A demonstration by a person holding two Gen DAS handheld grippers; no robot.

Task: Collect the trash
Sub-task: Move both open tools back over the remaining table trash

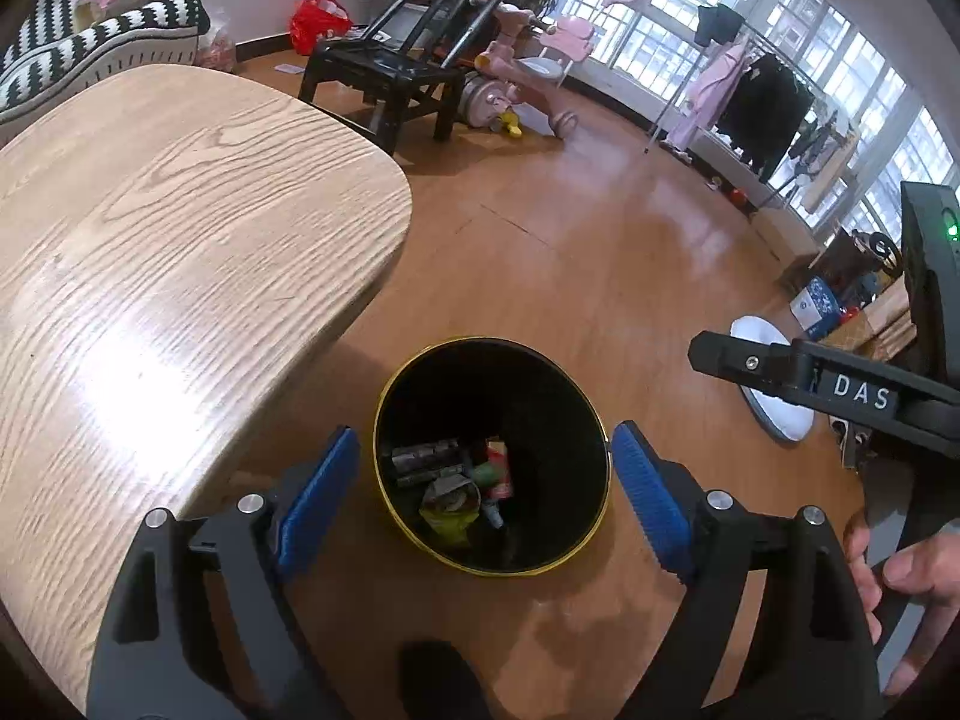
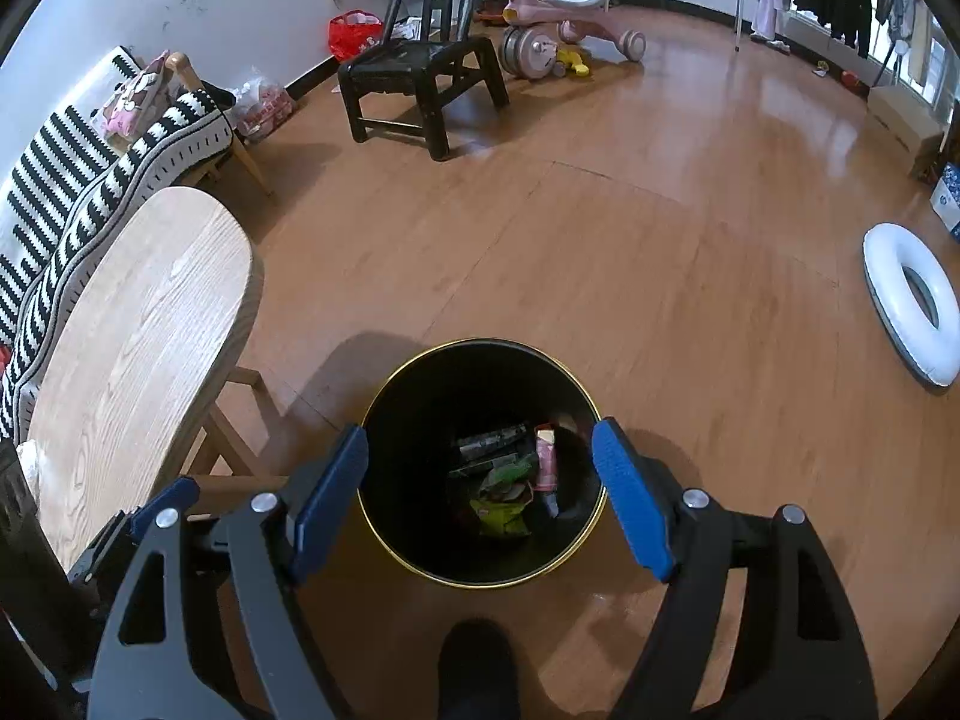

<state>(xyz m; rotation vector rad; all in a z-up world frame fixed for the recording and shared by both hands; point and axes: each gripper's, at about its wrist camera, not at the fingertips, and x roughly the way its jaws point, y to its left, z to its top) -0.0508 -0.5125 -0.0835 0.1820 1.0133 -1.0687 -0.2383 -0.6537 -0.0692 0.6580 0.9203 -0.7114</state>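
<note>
The wooden floor fills most of both views, with the pale wooden worktop taking the left side of the left wrist view and showing nothing on the part in sight. At lower centre of each frame stands the black trash bin with a gold rim, upright on the floor beside the worktop. The left tool hangs above it with its blue pads spread wide and nothing between them; the right tool is likewise released and empty over the bin, and its black body also juts in from the right edge of the left wrist view. Down in the bin lies the trash: a dark flat packet, a pink wrapper, a crumpled yellow-green wrapper and some smaller scraps, heaped loosely on the bottom. These look light, soft and crinkly, likely to slip or deform, so any further piece is best pinched across a folded edge or bunched middle. No loose trash shows on the floor near the bin.
</note>
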